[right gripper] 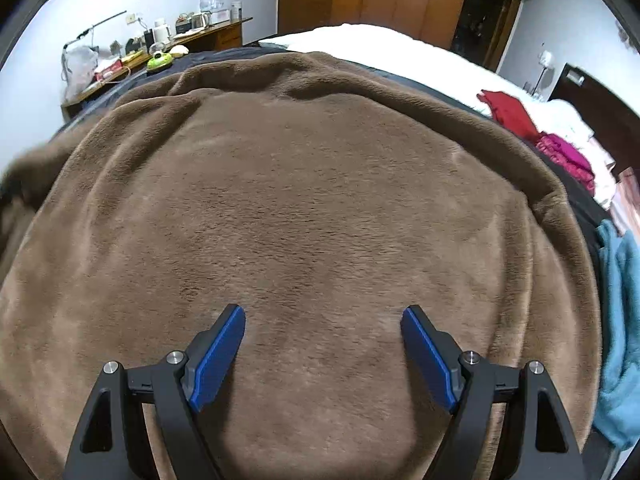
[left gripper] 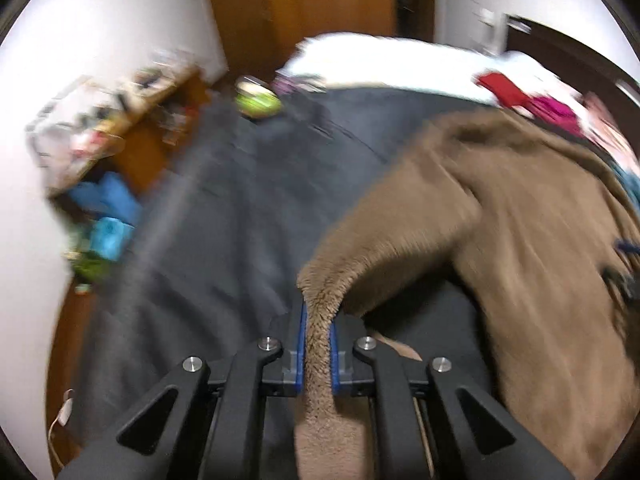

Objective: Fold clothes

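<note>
In the left wrist view, the left gripper (left gripper: 319,312) sits at 6 o'clock, its blue pads clamped together on a bunched edge of the brown fleece garment (left gripper: 500,248). The pinched strip runs straight between the pads and hangs down past them toward the bottom edge. From the tips the fleece rises and spreads out toward 2 and 3 o'clock, where the bulk of it lies in a broad mass. Beneath it, and filling the frame from 9 to 12 o'clock, is a dark grey bed cover (left gripper: 224,216). A white quilt (left gripper: 384,64) lies at 12 to 1 o'clock, with a red garment (left gripper: 504,88) and a magenta garment (left gripper: 556,110) at 2 o'clock. A green object (left gripper: 258,100) sits at 11 o'clock on the cover's far edge. This view is blurred.

In the right wrist view, the right gripper (right gripper: 323,318) stands with its blue pads wide apart at 6 o'clock, holding nothing. The brown fleece garment (right gripper: 304,184) is spread flat below and ahead of the tips, filling most of the frame; whether the tips touch it cannot be told. A teal garment (right gripper: 618,320) lies at 4 o'clock just off the fleece's edge. The red garment (right gripper: 508,110) and magenta garment (right gripper: 568,156) rest at 2 o'clock on the white quilt (right gripper: 400,46). A cluttered wooden desk (right gripper: 224,34) stands at 11 o'clock.
</note>
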`<state>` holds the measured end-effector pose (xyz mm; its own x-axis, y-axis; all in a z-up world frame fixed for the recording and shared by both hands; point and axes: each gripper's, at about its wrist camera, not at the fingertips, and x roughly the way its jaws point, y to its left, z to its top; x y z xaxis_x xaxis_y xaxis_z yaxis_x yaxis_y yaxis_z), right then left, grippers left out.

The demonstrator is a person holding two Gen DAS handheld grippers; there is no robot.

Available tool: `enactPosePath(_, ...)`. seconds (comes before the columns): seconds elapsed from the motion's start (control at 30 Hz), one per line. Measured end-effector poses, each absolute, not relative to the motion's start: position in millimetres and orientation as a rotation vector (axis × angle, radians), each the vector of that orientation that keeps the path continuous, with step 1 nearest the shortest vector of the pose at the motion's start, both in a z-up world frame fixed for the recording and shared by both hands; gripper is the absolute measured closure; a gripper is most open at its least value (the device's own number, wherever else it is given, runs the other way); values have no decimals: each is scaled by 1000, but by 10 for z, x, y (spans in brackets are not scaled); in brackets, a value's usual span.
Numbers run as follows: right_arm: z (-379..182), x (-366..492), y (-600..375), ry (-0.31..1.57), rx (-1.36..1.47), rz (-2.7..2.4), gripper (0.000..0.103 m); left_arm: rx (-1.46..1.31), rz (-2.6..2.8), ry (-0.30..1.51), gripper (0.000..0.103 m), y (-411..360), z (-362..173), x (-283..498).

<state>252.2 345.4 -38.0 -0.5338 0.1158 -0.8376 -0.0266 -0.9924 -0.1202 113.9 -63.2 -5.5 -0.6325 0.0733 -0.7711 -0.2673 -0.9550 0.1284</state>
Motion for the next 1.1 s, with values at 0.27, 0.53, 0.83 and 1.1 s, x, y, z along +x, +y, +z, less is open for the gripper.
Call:
enactPosePath(0.27, -397, 2578, 3591, -89, -1475, 2688, 19, -1286, 2841, 359, 89, -616, 25, 386)
enactPosePath(0.53, -449, 2564, 3700, -14, -1457, 2715, 9, -1527, 2843, 460, 61, -674, -383, 240)
enactPosePath(0.83, -435, 2537, 3706, 33, -1506, 2705, 1, -1355, 2965, 283, 42, -631, 48, 617)
enactPosePath(1.1, -161, 2873, 4184, 147, -1490, 2624, 1, -1120, 2778, 360, 34, 299, 199, 1068)
